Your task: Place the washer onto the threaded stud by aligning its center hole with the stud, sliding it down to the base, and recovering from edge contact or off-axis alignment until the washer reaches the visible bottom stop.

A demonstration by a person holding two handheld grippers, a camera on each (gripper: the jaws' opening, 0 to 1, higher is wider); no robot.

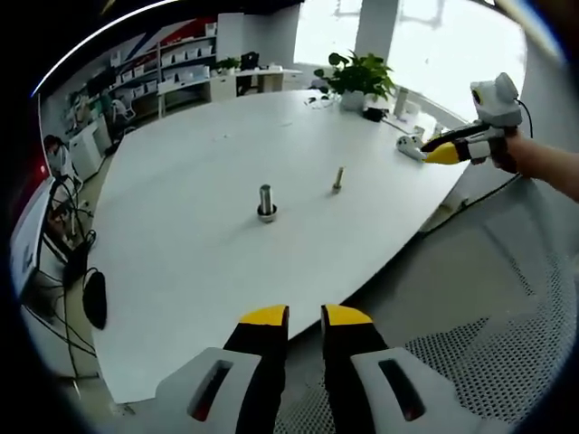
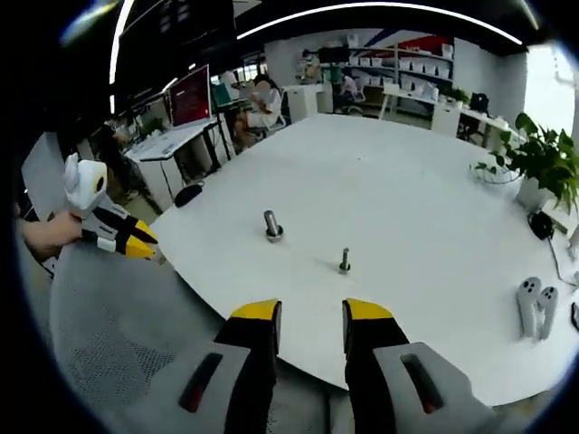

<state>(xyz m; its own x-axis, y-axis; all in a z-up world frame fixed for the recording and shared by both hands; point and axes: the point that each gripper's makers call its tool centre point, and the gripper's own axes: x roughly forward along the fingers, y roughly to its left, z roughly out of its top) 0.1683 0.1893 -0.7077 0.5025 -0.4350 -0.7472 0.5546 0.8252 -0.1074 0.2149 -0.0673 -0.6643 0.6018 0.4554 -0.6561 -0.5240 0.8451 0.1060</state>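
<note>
Misalignment threatens: both grippers, left and right, hover empty with jaws apart, well back from the threaded stud, whose washer seems already at its base.

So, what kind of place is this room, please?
Probably an open office or lab. A large white table stands in the middle, shelves with boxes line the far wall, a person sits at a desk with a monitor nearby, and a potted plant stands by the window.
</note>
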